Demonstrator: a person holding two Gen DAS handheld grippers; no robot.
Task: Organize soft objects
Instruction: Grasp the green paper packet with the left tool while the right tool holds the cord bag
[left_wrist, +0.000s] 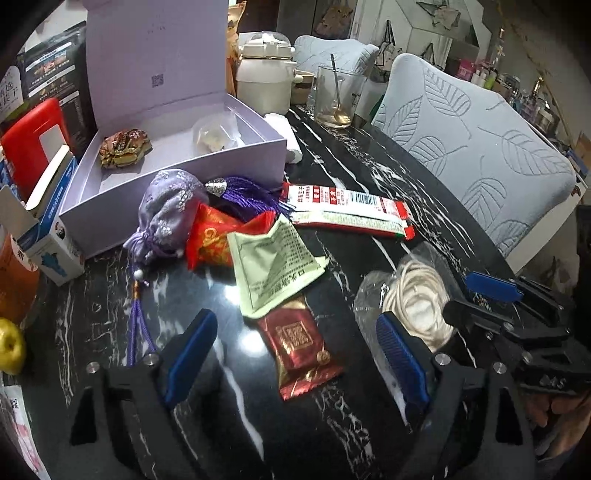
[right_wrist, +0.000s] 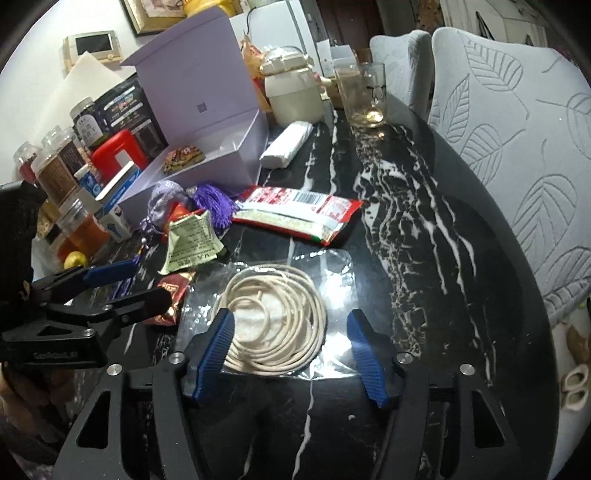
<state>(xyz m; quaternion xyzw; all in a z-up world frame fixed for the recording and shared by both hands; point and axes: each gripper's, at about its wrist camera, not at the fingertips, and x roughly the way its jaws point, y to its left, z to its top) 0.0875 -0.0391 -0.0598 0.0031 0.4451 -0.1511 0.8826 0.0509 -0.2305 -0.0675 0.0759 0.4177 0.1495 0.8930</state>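
My left gripper (left_wrist: 297, 354) is open over the black marble table, with a dark red snack packet (left_wrist: 299, 354) lying loose between its fingers. Beyond it lie a green sachet (left_wrist: 273, 262), an orange-red packet (left_wrist: 214, 240), a lilac pouch (left_wrist: 170, 214), a purple tassel (left_wrist: 243, 195) and a long red-white packet (left_wrist: 347, 210). The open lilac box (left_wrist: 177, 173) holds a gold-wrapped snack (left_wrist: 125, 147) and a clear packet (left_wrist: 216, 134). My right gripper (right_wrist: 290, 354) is open astride a bagged coil of cream cord (right_wrist: 273, 314), which rests on the table.
A glass with a spoon (left_wrist: 338, 98) and a white kettle (left_wrist: 264, 79) stand at the back. Jars, a red container (left_wrist: 35, 144), a blue-white carton (left_wrist: 51, 229) and a yellow apple (left_wrist: 11, 345) crowd the left. Leaf-patterned chairs (left_wrist: 480, 155) border the right edge.
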